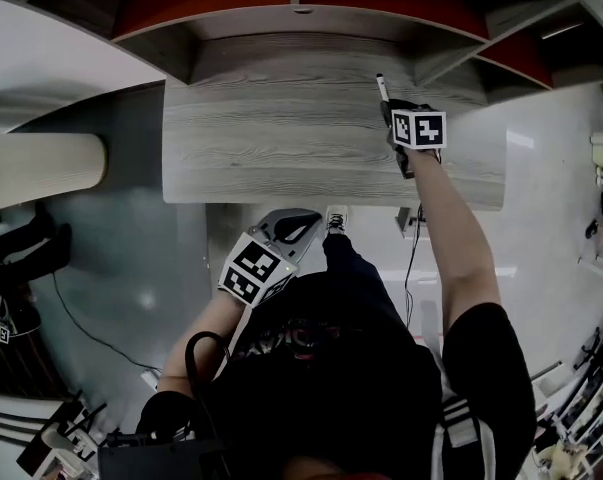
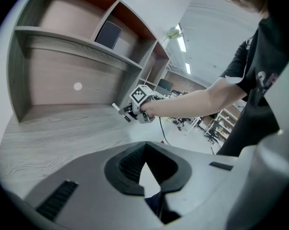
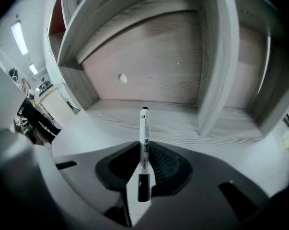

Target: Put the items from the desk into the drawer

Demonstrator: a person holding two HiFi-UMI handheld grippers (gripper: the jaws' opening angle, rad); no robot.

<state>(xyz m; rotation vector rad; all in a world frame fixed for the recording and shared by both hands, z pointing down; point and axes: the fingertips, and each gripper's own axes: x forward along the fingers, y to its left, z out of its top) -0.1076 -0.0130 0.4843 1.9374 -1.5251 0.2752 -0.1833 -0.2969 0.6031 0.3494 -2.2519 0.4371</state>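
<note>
My right gripper [image 1: 389, 108] is shut on a white marker pen [image 3: 144, 143] with a black cap, which sticks out forward over the grey wooden desk [image 1: 281, 138]. In the head view the marker [image 1: 381, 88] points toward the back of the desk, near the shelf divider. My left gripper [image 1: 299, 226] is held low in front of the desk's front edge, jaws closed together with nothing between them. From the left gripper view the right gripper [image 2: 137, 110] with its marker cube shows above the desk top. No drawer is visible.
A shelf unit [image 1: 301, 28] with red-backed compartments stands over the desk's back. An upright divider [image 3: 216, 56] rises just right of the marker. A cable [image 1: 413, 248] hangs by the desk's front right. Shiny floor lies around the desk.
</note>
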